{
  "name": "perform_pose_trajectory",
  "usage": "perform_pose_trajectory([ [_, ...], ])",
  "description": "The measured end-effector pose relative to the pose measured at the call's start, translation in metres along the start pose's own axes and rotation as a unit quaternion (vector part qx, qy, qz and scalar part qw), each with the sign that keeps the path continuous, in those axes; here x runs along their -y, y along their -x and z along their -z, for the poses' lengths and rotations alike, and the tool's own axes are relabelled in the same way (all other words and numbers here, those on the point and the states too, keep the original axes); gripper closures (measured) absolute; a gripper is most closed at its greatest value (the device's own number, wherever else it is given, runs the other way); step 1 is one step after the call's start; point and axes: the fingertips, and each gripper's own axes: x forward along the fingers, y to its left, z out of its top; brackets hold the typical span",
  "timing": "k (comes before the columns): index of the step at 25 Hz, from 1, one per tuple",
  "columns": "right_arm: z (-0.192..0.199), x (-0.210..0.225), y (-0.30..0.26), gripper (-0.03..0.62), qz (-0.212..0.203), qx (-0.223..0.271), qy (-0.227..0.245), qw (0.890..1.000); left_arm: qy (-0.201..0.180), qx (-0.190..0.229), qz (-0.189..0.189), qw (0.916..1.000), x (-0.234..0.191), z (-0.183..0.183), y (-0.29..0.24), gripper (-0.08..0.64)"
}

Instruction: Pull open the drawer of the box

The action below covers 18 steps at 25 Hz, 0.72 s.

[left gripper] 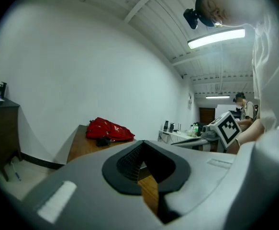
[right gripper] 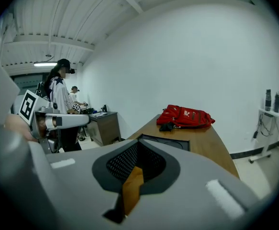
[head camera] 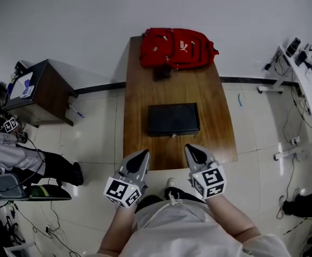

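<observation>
A flat black box (head camera: 173, 119) lies in the middle of a long wooden table (head camera: 139, 116), with a small fitting on its near face (head camera: 173, 135). My left gripper (head camera: 143, 154) and right gripper (head camera: 190, 149) hover side by side over the table's near edge, short of the box and apart from it. Both are shut with nothing between the jaws. In the right gripper view the box (right gripper: 165, 142) shows just beyond my shut right gripper (right gripper: 132, 176). The left gripper view shows my shut left gripper (left gripper: 146, 169) with only the tabletop (left gripper: 84, 147) past it.
A red backpack (head camera: 176, 48) lies at the table's far end, with a small dark item in front of it. A dark side cabinet (head camera: 35, 92) stands to the left, with a person's legs (head camera: 48, 165) nearby. A white desk (head camera: 311, 84) and floor cables are at the right.
</observation>
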Motion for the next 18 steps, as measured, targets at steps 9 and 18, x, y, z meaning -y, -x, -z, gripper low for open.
perform_pose_trajectory([
  [9, 0.024, 0.027, -0.040, 0.583, 0.009, -0.050, -0.009, 0.999, 0.024, -0.030, -0.003, 0.9992, -0.025, 0.018, -0.036, 0.558],
  [18, 0.073, 0.027, -0.091, 0.582, 0.021, -0.137, -0.028, 0.990, 0.015, -0.069, 0.017, 0.9974, -0.061, 0.031, -0.060, 0.558],
])
